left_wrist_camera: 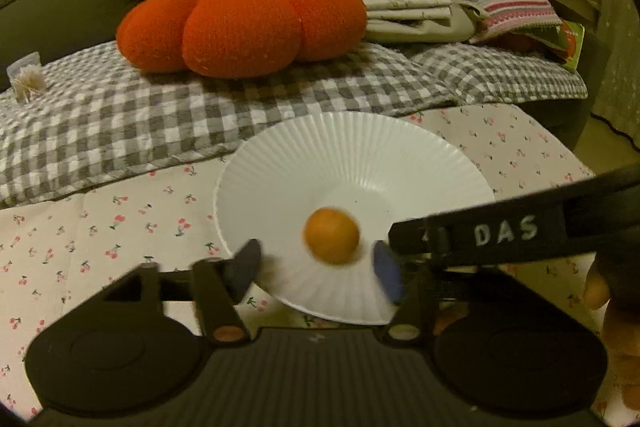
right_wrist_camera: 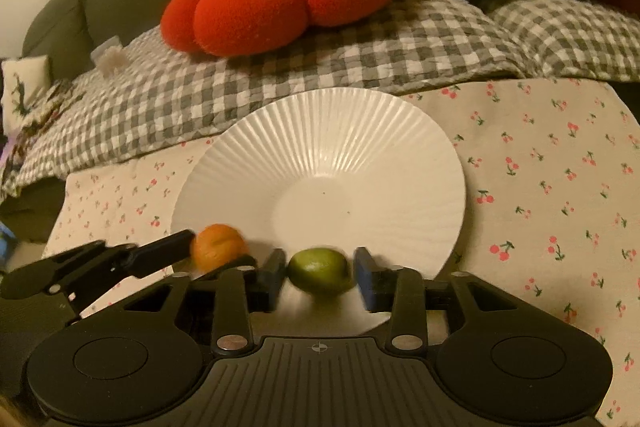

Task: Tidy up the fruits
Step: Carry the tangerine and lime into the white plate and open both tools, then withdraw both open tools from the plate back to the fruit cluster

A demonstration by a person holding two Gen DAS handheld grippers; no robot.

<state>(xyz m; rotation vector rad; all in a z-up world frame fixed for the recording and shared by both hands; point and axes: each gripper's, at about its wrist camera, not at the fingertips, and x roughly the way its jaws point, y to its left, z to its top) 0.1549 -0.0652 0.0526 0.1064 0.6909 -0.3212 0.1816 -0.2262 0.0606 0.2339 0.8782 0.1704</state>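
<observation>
left claw (left_wrist_camera: pixel 316 267) released round orange fruit (left_wrist_camera: pixel 331 235) | right claw (right_wrist_camera: pixel 320 275) released round green fruit (right_wrist_camera: pixel 320 269) | both at plate (right_wrist_camera: pixel 320 131) 6 o'clock | light, round, likely to roll; pinch across middle

Our left gripper (left_wrist_camera: pixel 318 269) is black with blue pads; at 3 o'clock our right gripper (left_wrist_camera: pixel 500 235) shows white "DAS" letters.

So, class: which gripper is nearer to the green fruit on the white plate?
Right. The right gripper has the green fruit between its open fingers, on the plate. The left gripper stands beside it, around the orange fruit.
</observation>
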